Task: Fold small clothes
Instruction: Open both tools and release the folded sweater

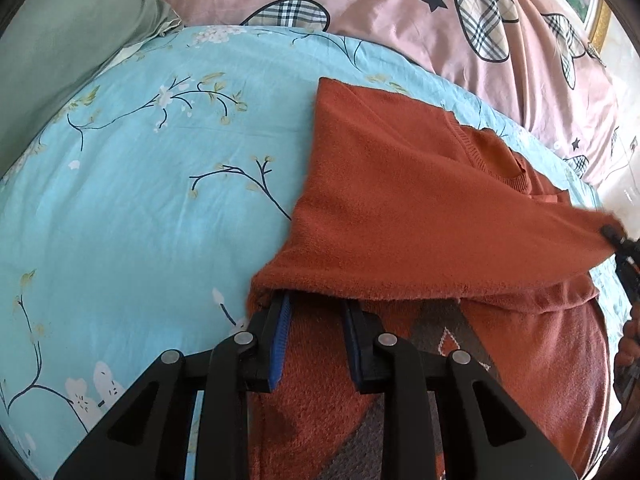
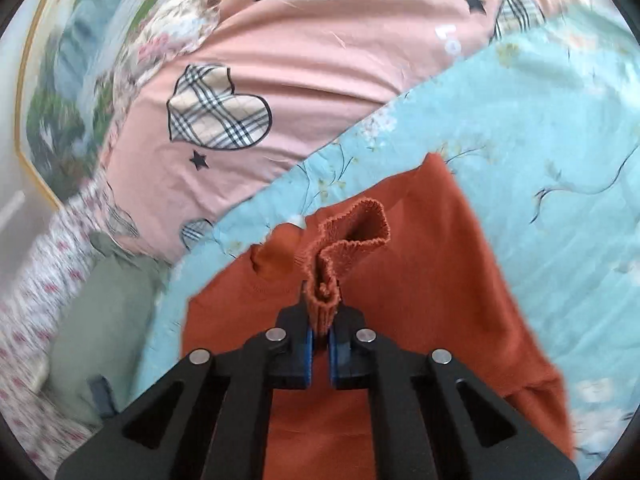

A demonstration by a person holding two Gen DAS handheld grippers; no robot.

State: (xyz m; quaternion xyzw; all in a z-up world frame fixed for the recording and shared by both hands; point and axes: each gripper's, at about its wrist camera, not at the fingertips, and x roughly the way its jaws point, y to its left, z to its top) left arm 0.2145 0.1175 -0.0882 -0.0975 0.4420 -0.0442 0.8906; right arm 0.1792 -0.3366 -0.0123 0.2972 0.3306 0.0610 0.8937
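A small rust-orange knit sweater (image 1: 400, 200) lies on a light blue floral bedsheet (image 1: 140, 200), its lower part folded up over itself. My left gripper (image 1: 316, 300) sits on the sweater with its jaws apart; the folded flap drapes over its fingertips and hides them. My right gripper (image 2: 320, 320) is shut on the sweater's ribbed cuff (image 2: 344, 240) and holds it above the sweater body (image 2: 440, 280). The right gripper also shows at the right edge of the left wrist view (image 1: 616, 236), pulling the flap's corner taut.
A pink duvet (image 1: 400, 0) with plaid hearts and black stars lies along the far side of the bed. A sage green pillow (image 1: 60, 60) sits at the left. A framed picture (image 2: 60, 80) hangs on the wall behind.
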